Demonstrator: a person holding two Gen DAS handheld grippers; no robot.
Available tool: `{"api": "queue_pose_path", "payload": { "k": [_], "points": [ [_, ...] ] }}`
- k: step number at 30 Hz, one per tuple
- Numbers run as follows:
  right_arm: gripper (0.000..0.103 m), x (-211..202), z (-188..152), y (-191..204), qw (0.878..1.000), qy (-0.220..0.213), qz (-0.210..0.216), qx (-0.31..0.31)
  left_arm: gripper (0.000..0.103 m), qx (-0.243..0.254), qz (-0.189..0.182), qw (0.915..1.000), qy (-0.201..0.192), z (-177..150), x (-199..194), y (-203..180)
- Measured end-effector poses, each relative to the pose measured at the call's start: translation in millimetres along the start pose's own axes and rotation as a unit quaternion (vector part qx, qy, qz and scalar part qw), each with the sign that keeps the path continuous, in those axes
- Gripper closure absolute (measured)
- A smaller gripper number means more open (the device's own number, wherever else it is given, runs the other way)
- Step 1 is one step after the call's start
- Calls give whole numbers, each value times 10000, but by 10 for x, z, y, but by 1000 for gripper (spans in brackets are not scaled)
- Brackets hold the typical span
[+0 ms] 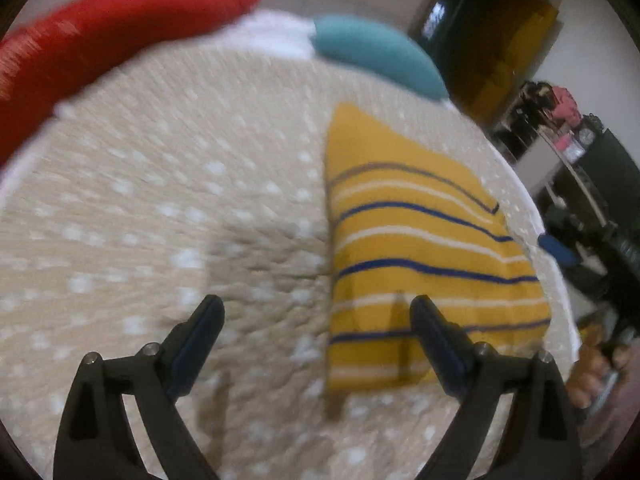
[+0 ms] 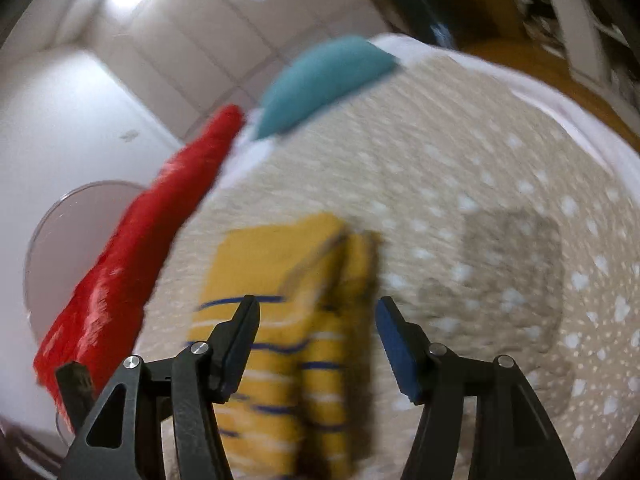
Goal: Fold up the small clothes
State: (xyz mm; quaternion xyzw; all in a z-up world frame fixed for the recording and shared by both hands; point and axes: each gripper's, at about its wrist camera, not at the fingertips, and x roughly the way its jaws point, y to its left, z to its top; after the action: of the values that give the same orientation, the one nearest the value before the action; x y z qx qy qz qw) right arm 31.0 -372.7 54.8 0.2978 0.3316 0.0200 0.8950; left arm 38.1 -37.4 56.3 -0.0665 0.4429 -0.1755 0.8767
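A small yellow garment [image 1: 420,248] with blue and white stripes lies folded flat on a beige white-dotted bedspread [image 1: 168,208]. My left gripper [image 1: 316,312] is open and empty above the bedspread, its right finger over the garment's near left part. In the right wrist view the same garment [image 2: 280,280] lies folded with a doubled edge on its right side. My right gripper [image 2: 318,312] is open and empty, hovering over the garment's near end. Both views are motion-blurred.
A red pillow [image 1: 100,40] and a teal pillow [image 1: 380,54] lie at the far end of the bed; they also show in the right wrist view, red [image 2: 132,272] and teal [image 2: 320,80]. Dark furniture [image 1: 580,184] stands beyond the bed's right edge. A hand [image 1: 596,376] holds the other gripper at right.
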Motion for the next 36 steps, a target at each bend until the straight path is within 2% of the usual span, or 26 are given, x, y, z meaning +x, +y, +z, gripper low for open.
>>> {"api": "queue_pose_path", "payload": {
  "k": [2,4,5,6,7,8,9,10,11,12,13,14,15,16,18,20,22,25,28,31,36],
  "points": [
    [37,1,-62,240,9988,49,362,-323,10,175,372,9978,-527,-86,-275,-43],
    [38,138,-163,372,9950,384,768,-517,9,337,803,9892,-1179,-226,-618,-93],
    [38,242,-212,401,9934,560,861,-508,5,393,943,9847,-1412,-231,-727,-100],
    [38,384,-267,382,9929,755,824,-414,0,486,1152,9761,-1776,-308,-910,-126],
    [41,462,-293,338,9936,830,691,-339,0,534,1274,9701,-1996,-371,-1047,-120],
    [51,546,-315,225,9955,839,381,-207,0,548,1378,9648,-2173,-443,-1195,-101],
    [69,550,-326,94,9970,743,195,-25,0,529,1420,9618,-2279,-501,-1330,-64],
    [75,508,-324,9,9975,672,170,160,0,502,1408,9590,-2408,-556,-1433,-66],
    [75,425,-331,-48,9974,624,207,311,0,484,1337,9565,-2547,-646,-1557,-26],
    [72,307,-351,-46,9980,522,175,326,0,482,1207,9548,-2674,-718,-1660,-5],
    [64,170,-381,-16,9991,362,9,232,0,485,1073,9542,-2749,-770,-1722,14],
    [40,21,-439,32,9996,193,-201,93,0,500,984,9542,-2780,-817,-1770,-11],
    [33,-108,-505,87,9995,49,-322,-36,0,533,966,9542,-2782,-827,-1750,-80],
    [33,-295,-624,131,9989,-103,-403,-239,0,606,1001,9533,-2784,-866,-1754,-160],
    [33,-439,-761,198,9974,-136,-536,-460,0,784,1052,9525,-2747,-902,-1749,-248],
    [33,-632,-981,218,9938,-165,-810,-741,0,906,1031,9576,-2535,-951,-1747,-384],
    [33,-853,-1242,196,9873,-228,-1190,-1029,0,986,840,9642,-2312,-999,-1729,-446],
    [31,-990,-1469,57,9850,-141,-1423,-968,0,1015,510,9732,-2000,-1100,-1637,-557],
    [30,-981,-1614,-79,9880,29,-1315,-804,0,1115,617,9806,-1490,-1164,-1397,-676],
    [30,-923,-1686,-39,9805,46,-1649,-1064,0,1154,792,9854,-971,-1231,-1136,-783],
    [28,-890,-1717,-79,9794,7,-1694,-1097,0,1098,1164,9866,-314,-1335,-757,-762]
  ]
}}
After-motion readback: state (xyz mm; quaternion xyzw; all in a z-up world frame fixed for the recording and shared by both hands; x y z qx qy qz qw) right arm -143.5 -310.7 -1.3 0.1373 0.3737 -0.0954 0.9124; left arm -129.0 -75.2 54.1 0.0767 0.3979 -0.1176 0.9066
